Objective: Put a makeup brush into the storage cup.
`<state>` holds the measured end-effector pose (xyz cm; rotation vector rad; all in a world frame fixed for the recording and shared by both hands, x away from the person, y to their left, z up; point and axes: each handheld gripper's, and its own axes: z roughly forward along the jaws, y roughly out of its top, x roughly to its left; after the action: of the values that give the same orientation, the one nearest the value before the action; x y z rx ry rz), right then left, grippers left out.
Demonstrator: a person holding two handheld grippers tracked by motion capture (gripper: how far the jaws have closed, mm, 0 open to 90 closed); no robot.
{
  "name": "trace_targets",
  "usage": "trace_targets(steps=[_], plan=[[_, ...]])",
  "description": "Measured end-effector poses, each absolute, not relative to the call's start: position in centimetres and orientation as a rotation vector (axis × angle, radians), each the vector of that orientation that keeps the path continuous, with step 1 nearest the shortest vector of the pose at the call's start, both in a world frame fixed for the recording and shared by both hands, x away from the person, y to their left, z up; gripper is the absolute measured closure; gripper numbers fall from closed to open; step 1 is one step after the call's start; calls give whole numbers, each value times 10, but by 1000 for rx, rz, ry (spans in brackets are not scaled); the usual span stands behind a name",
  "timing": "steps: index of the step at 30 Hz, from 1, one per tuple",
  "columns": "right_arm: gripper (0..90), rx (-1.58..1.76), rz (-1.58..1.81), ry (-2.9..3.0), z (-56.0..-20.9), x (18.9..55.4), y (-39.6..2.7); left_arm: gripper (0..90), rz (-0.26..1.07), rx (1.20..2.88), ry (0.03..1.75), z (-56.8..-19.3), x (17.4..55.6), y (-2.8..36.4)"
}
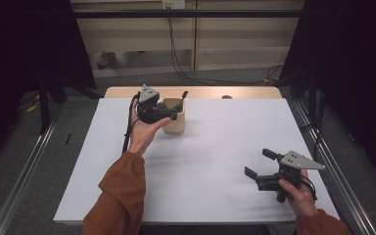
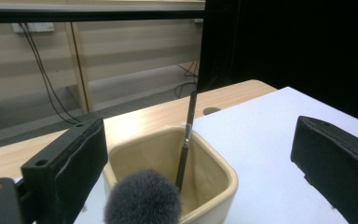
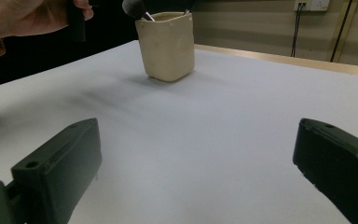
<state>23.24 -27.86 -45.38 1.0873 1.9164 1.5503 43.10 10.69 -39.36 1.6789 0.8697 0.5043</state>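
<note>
The left hand (image 1: 144,128) reached forward with its orange sleeve (image 1: 120,196), holding the left gripper (image 1: 176,105) level, jaws spread wide apart with nothing pinched. The right hand (image 1: 298,192) held the right gripper (image 1: 258,163) low, jaws wide open, pointing left.

The high view is looking forward and down from above the person's near side, taking in the whole white table (image 1: 215,161) from a distance. The left gripper view is sitting close over the beige cup (image 2: 214,186), facing the far wall, while the right gripper view is looking low across the table from its near right toward the far left. All three views are sharing that cup (image 3: 165,46) and the makeup brush (image 2: 142,200) in it.
</note>
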Motion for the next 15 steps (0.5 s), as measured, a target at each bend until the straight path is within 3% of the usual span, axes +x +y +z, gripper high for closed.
trace_targets(steps=[15], plan=[[7, 1088, 1540, 1915, -454, 232, -279, 13, 549, 1659, 845, -384, 411, 126]])
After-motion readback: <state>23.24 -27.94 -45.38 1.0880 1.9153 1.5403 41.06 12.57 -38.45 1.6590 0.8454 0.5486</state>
